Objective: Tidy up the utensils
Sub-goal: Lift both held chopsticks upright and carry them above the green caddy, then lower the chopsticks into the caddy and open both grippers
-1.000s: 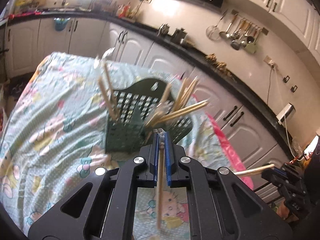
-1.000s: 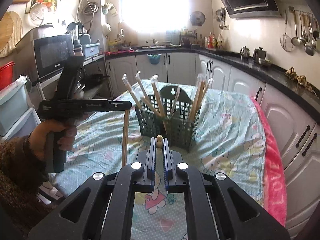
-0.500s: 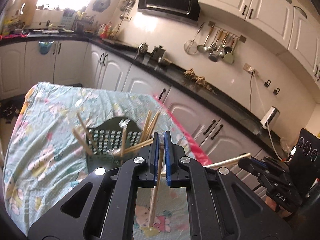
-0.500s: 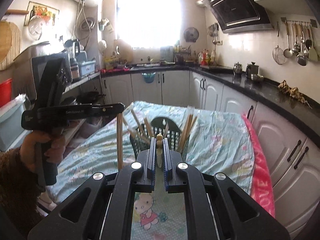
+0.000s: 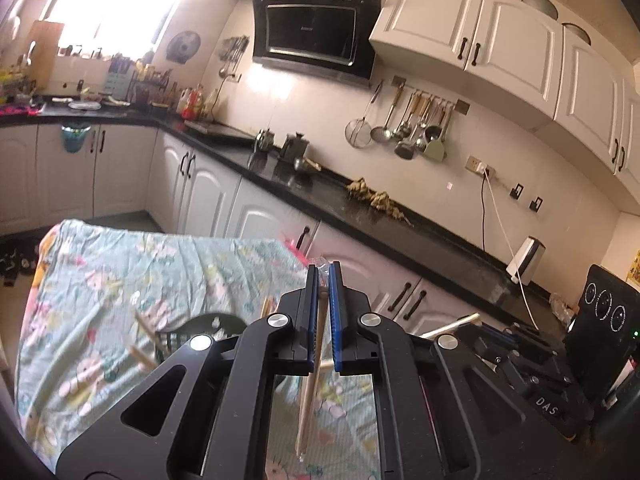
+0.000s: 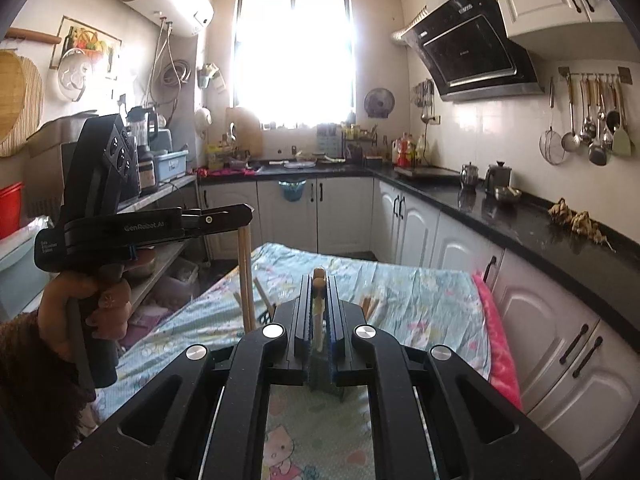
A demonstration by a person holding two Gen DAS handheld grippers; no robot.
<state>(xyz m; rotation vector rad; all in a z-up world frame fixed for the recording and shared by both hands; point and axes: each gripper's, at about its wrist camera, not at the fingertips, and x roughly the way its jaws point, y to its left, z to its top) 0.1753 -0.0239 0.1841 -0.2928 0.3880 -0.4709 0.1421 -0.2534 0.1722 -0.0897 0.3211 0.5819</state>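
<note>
While we hold both tools above the cloth-covered counter [image 6: 420,304], each carries a chopstick.

From the left wrist we see the dark green basket [image 5: 208,326] low behind our left hand-held gripper [image 5: 323,276], clamped on a wrapped chopstick [image 5: 310,396] hanging downward; the right wrist view adds our left hand [image 6: 96,304] and our right hand-held gripper [image 6: 319,284], closed on a knob-topped chopstick [image 6: 318,276].

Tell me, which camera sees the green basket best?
Neither sees it well. The left wrist view shows the most: part of the green basket beside the left gripper. In the right wrist view the right gripper hides nearly all of it.
</note>
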